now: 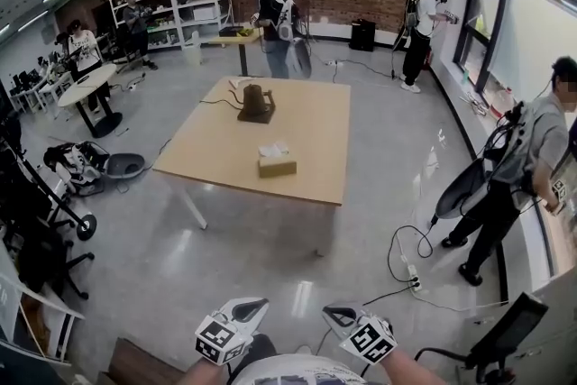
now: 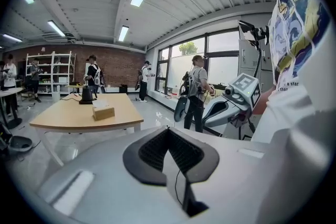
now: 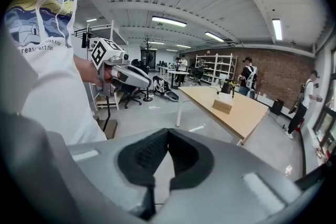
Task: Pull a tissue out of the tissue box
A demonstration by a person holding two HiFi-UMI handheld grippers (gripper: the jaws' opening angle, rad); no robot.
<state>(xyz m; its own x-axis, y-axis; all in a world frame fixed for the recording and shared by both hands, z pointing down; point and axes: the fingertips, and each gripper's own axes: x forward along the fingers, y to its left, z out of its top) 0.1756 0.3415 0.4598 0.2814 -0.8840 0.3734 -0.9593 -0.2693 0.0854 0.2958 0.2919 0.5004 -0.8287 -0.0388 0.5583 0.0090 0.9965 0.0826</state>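
Sitting well ahead of both grippers, the tissue box (image 1: 277,163) rests on the wooden table (image 1: 306,117), a white tissue (image 1: 273,149) poking from its top, ready to pinch. The left gripper (image 1: 252,309) and right gripper (image 1: 338,316) hang side by side against the person's body (jaws together, nothing between them), probably because nothing is within reach yet.

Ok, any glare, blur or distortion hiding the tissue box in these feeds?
Head view: sharp, fisheye-bent edges, light reflections on the floor, tissue box small but clear. Left gripper view: dark corners, bright windows, tissue box readable. Right gripper view: strong curvature, tissue box tiny.
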